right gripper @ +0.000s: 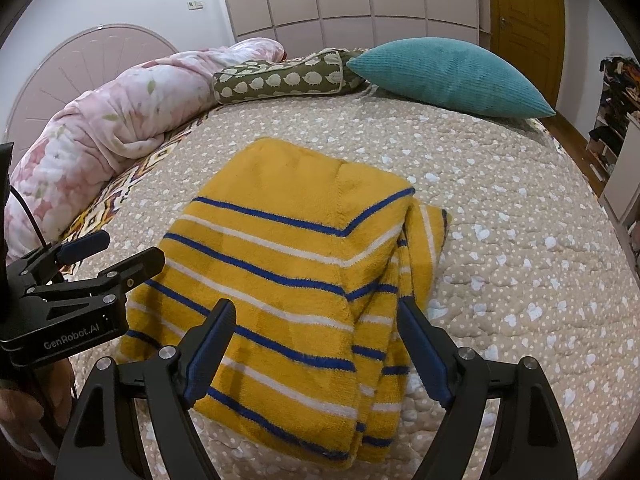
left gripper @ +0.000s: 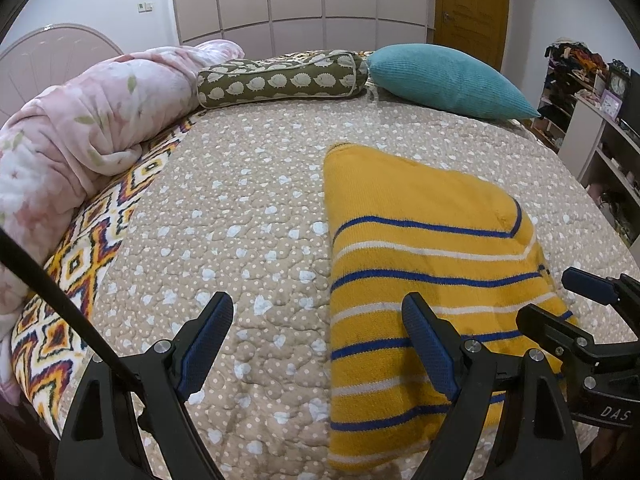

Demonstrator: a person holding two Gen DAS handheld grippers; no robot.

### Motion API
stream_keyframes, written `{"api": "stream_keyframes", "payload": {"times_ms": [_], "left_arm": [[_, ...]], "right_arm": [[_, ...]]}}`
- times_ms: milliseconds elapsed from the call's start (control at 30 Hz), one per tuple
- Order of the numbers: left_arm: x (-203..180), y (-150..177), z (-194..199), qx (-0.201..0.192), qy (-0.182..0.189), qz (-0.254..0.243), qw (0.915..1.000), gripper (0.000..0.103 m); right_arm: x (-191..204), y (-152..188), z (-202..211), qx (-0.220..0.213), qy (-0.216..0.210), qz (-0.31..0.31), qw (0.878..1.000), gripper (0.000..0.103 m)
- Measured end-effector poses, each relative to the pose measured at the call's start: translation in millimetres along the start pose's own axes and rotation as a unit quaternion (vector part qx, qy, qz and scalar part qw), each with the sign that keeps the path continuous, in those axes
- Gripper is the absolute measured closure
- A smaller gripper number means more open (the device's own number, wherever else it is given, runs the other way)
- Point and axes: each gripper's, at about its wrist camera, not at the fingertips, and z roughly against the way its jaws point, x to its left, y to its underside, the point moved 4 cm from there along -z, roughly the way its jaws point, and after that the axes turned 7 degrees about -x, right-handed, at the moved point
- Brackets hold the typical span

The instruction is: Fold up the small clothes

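A yellow sweater [left gripper: 420, 232] [right gripper: 288, 240] with blue and white stripes lies folded on the beige dotted bedspread [left gripper: 240, 208] [right gripper: 520, 240]. A sleeve is tucked along its right side in the right wrist view. My left gripper [left gripper: 318, 300] [right gripper: 128, 248] stands open at the sweater's left edge, with one finger over the bedspread and one over the knit. My right gripper [right gripper: 316, 308] [left gripper: 552, 300] hangs open above the sweater's near part. Its pads do not press on the fabric. Neither gripper holds anything.
A rolled pink floral blanket [left gripper: 80, 128] lies along the left, on a zigzag-patterned throw [left gripper: 80, 272]. An olive bolster [left gripper: 280, 80] and a teal pillow [left gripper: 448, 76] sit at the far side. Cluttered shelves [left gripper: 592, 120] stand to the right of the bed.
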Motion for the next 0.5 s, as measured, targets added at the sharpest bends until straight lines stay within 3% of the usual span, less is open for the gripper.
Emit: {"api": "stream_keyframes", "payload": {"times_ms": [500], "left_arm": [[3.9, 2.1, -1.5, 0.003, 0.0, 0.012, 0.9999, 0.018]], "right_arm": [[2.0, 0.5, -1.8, 0.003, -0.002, 0.001, 1.0, 0.015]]}}
